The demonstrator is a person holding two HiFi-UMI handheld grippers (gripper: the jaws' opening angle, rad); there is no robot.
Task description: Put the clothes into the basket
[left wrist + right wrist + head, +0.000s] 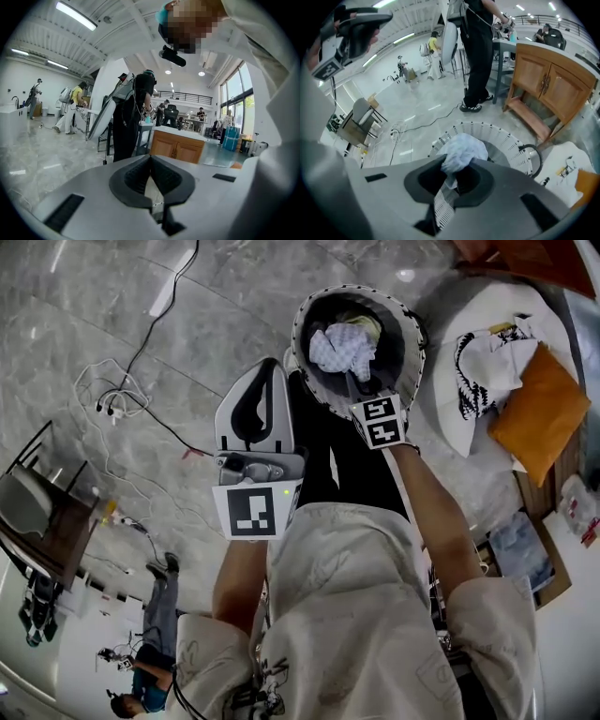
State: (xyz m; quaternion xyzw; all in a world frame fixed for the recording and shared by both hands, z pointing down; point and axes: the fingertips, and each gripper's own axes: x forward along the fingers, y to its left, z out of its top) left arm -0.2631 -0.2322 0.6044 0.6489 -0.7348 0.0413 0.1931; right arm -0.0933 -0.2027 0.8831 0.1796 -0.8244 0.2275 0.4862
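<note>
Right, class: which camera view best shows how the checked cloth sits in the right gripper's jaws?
The right gripper view: the checked cloth is pinched in the jaws of the right gripper, above the basket. The head view shows the cloth from above, over the basket, but not the pinch. The left gripper view shows none of it.

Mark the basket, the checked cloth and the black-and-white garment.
basket (401, 341): head view, right inner wall.
checked cloth (342, 350): head view, bunched middle.
black-and-white garment (497, 364): head view, white middle.
</note>
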